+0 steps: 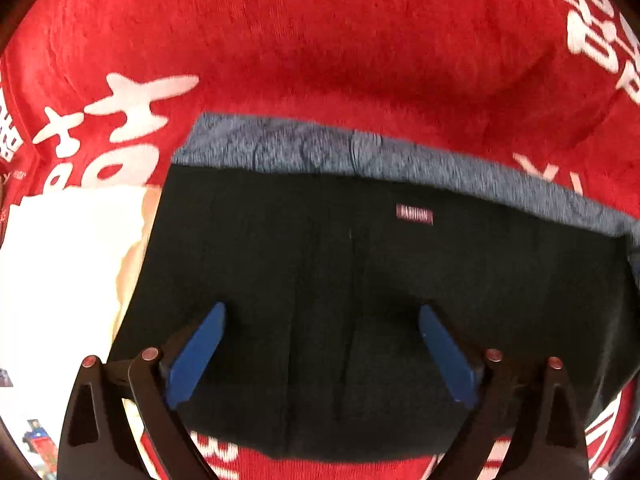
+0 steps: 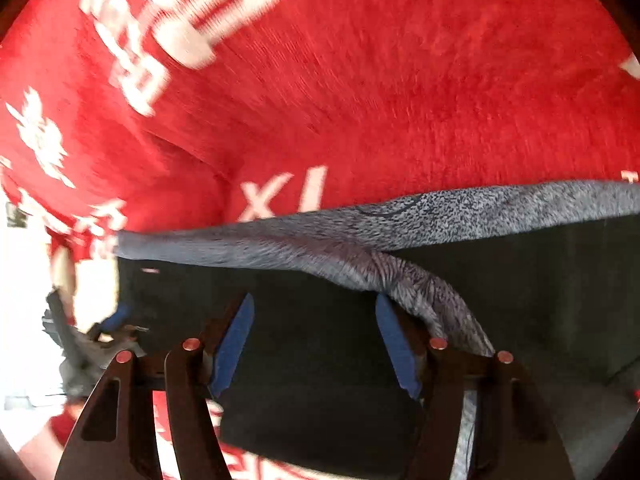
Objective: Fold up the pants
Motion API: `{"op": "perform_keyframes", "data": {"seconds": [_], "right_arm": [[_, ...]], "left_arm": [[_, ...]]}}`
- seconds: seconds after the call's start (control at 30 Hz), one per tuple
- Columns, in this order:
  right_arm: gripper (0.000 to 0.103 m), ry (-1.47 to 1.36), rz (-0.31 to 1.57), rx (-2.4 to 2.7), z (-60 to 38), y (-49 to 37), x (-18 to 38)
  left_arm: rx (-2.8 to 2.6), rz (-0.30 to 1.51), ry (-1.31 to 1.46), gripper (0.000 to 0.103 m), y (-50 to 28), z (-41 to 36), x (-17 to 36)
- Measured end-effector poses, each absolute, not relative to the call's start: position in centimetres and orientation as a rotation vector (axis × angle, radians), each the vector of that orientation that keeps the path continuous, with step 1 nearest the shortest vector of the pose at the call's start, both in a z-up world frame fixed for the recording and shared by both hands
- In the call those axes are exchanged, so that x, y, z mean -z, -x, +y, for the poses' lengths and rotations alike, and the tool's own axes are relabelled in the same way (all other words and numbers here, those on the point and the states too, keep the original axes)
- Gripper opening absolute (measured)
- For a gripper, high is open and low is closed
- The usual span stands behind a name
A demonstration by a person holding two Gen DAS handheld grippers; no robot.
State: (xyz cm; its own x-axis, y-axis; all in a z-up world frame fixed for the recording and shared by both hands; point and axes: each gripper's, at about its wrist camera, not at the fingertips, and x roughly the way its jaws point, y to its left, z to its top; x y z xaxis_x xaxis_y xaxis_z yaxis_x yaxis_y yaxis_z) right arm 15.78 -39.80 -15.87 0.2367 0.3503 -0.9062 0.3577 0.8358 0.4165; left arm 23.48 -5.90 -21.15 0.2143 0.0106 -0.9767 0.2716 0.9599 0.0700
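While the black pants point(image 1: 360, 272) lie folded flat on the red printed blanket point(image 1: 320, 48), the left tool point(image 1: 322, 312) and right tool point(image 2: 316, 304) hover above them, both spread apart, gripping nothing.

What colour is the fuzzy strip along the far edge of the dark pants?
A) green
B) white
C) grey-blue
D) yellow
C: the fuzzy strip running along the far edge of the dark pants is a speckled grey-blue, set against the red blanket with white lettering.
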Motion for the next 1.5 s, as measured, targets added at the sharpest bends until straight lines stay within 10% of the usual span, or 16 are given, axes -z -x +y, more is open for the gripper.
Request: {"op": "perform_keyframes", "data": {"seconds": [1.37, 1.5], "right_arm": [[0.071, -0.871, 1.213, 0.667, -47.3, 23.9, 14.0], [0.054, -0.962, 1.142, 0.574, -48.8, 24.3, 14.4]], "left_arm": [[0.674, 1.363, -0.464, 0.097, -0.6, -22.3, 14.4], [0.720, 1.397, -0.425, 0.097, -0.7, -24.6, 15.0]]}}
